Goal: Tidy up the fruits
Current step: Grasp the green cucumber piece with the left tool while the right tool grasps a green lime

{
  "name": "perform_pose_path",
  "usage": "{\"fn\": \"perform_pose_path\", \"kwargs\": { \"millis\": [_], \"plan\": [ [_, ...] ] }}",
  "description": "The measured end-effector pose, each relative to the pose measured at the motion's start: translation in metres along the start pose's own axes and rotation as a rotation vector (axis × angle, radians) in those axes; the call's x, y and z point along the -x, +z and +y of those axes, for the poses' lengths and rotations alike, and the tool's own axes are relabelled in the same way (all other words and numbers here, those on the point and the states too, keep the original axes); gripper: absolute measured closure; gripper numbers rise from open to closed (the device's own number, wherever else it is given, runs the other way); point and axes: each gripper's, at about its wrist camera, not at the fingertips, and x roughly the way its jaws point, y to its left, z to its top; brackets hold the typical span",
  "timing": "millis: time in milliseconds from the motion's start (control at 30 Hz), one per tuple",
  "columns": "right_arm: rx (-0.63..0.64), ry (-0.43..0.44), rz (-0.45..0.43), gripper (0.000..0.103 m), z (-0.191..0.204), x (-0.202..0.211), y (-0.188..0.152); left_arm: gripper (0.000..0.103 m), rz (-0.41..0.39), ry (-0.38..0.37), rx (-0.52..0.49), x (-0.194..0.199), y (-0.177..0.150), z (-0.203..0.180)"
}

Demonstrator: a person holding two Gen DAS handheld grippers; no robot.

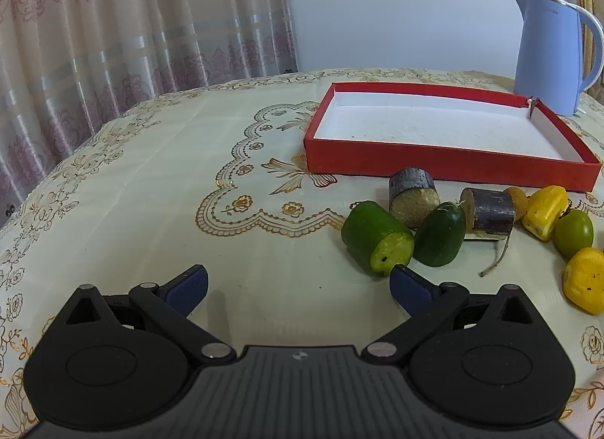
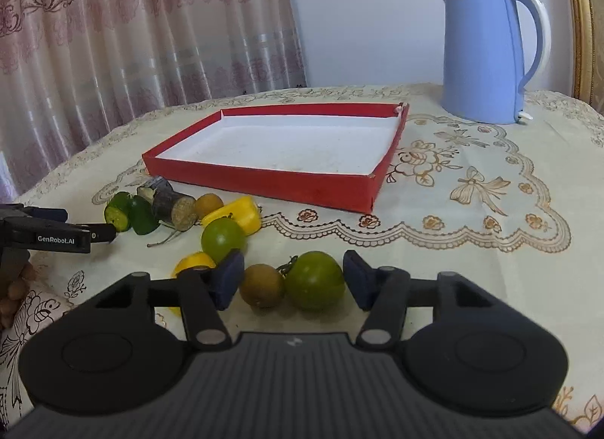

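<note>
Two camera views cover one table. From the left wrist, the left gripper hovers with its blue-padded jaws spread wide and nothing between them, low over the cream tablecloth with gold floral print. Just past its right pad lies a cut green cucumber chunk, its long axis slanting toward the camera with the pale cut face forward. Beside it sits a dark green rounded cucumber end, then two dark-skinned sugarcane sections: one with its cut end facing the camera, the other lying on its side, long axis running left to right. Yellow pepper pieces cluster at the right. Behind all of them rests the shallow red cardboard tray with white inside, long side across the view.

From the right wrist, the right gripper has its jaws part open around a green tomato and a small brown round fruit; I cannot tell whether either pad presses on them. The tray lies beyond, angled, with a light blue electric kettle at its far right. Pink patterned curtains and a pale wall stand behind.
</note>
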Motion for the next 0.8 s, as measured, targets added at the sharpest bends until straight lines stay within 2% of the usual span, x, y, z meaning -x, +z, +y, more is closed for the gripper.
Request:
{"fn": "perform_pose_path", "kwargs": {
  "millis": [33, 100, 400, 500, 667, 700, 733, 800],
  "plan": [
    [-0.018, 0.004, -0.013, 0.049, -0.001, 0.002, -0.001, 0.0, 0.0, -0.001, -0.002, 0.0, 0.0, 0.0],
    [-0.043, 0.002, -0.041, 0.059, -0.004, 0.008, 0.0, 0.0, -0.001, -0.004, -0.002, 0.0, 0.0, 0.001],
    [-0.017, -0.033, -0.006, 0.058, -0.006, 0.005, 0.001, 0.0, -0.005, 0.0, -0.013, 0.0, 0.0, 0.0],
    [-0.017, -0.017, 0.0, 0.066, -0.006, -0.002, 0.001, 0.0, -0.023, -0.011, -0.018, 0.001, 0.002, 0.0],
    [-0.063, 0.013, 0.006, 0.069, -0.015, -0.007, 0.002, 0.0, -0.086, -0.04, -0.024, 0.004, 0.007, -0.004],
    [-0.079, 0.023, 0.002, 0.07, -0.018, -0.006, 0.001, 0.001, -0.097, -0.045, -0.034, 0.003, 0.007, -0.006],
    [-0.098, 0.031, -0.003, 0.07, -0.02, -0.005, 0.0, 0.008, -0.109, -0.057, -0.045, 0.003, 0.008, -0.007],
    [-0.143, 0.05, -0.01, 0.07, -0.027, -0.004, -0.001, 0.013, -0.094, -0.075, -0.054, -0.002, 0.01, -0.01]
  ]
}}
